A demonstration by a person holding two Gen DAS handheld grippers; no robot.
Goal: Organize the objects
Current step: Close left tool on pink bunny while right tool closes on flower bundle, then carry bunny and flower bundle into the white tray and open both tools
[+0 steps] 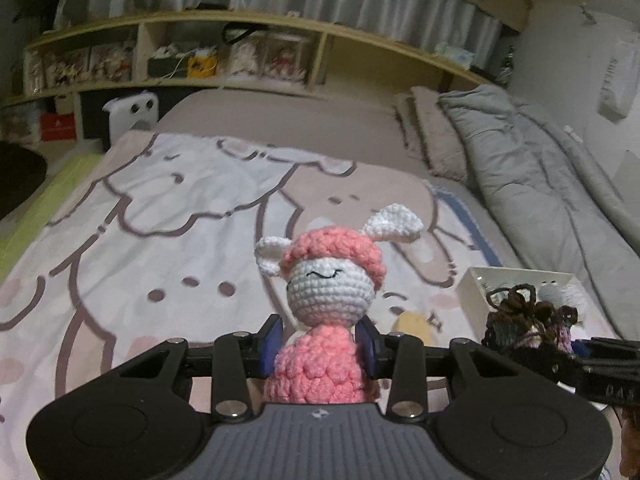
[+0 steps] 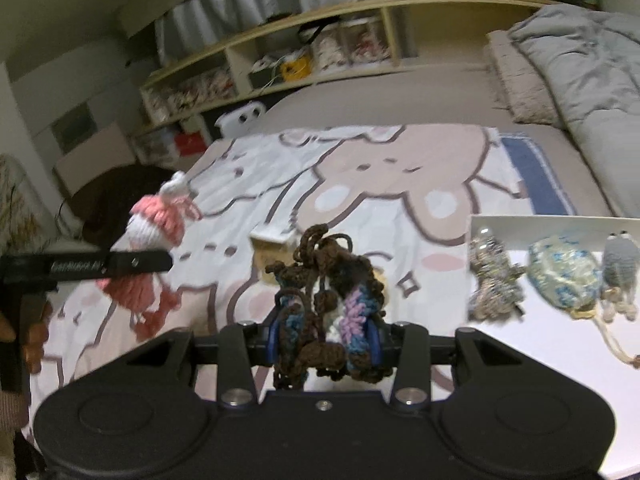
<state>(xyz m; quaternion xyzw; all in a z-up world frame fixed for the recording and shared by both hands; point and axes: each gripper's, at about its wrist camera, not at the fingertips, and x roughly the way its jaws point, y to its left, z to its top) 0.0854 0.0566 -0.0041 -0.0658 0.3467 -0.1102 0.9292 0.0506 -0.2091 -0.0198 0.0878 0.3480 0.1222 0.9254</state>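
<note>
My left gripper (image 1: pixel 320 344) is shut on a pink and white crochet sheep doll (image 1: pixel 324 280), held upright above the bed; the doll also shows at the left of the right wrist view (image 2: pixel 156 236). My right gripper (image 2: pixel 325 340) is shut on a dark brown crochet doll with blue and lilac patches (image 2: pixel 328 288), also seen at the right of the left wrist view (image 1: pixel 528 316). A white tray (image 2: pixel 560 352) to the right holds a grey sparkly toy (image 2: pixel 494 284), a pale blue-green crochet piece (image 2: pixel 564 276) and a small grey doll (image 2: pixel 620 264).
A cartoon bear blanket (image 1: pixel 180 216) covers the bed. A small tan box (image 2: pixel 272 248) lies on it ahead. A folded grey duvet (image 1: pixel 532 184) lies along the right. Wooden shelves (image 1: pixel 200 60) stand behind the bed. A dark round object (image 2: pixel 108 200) sits at the left.
</note>
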